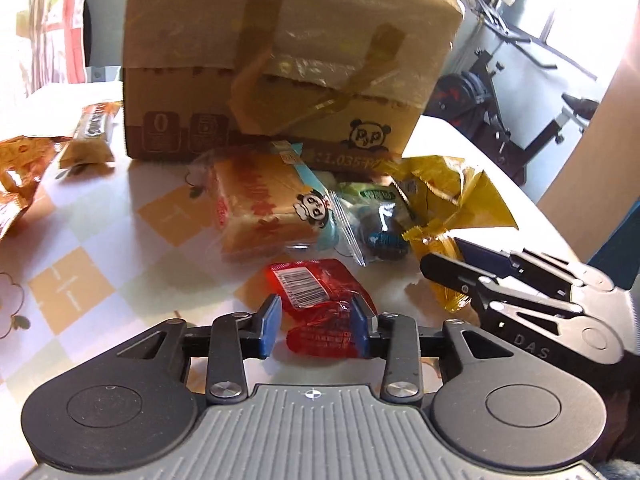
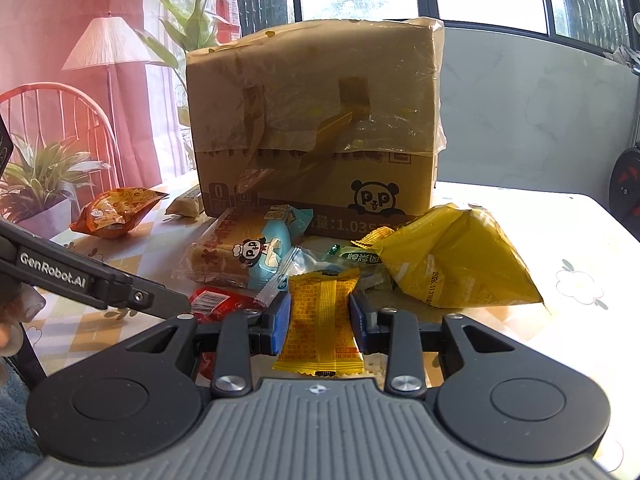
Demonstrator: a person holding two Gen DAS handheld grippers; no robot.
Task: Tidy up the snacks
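The left gripper (image 1: 316, 322) has its blue pads around a red snack pack (image 1: 320, 304) on the table (image 1: 100, 240), touching one side only. The right gripper (image 2: 320, 322) squeezes a yellow snack pack (image 2: 322, 320) near the big box (image 2: 316, 120).

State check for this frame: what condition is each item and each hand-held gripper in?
Left hand-held gripper: straddling the red packet, grip unclear.
Red packet: sealed, lying on the table.
Right hand-held gripper: shut on the yellow packet.
Yellow packet: sealed, held.
Cardboard box: taped shut, upright.
Yellow bag: crumpled.
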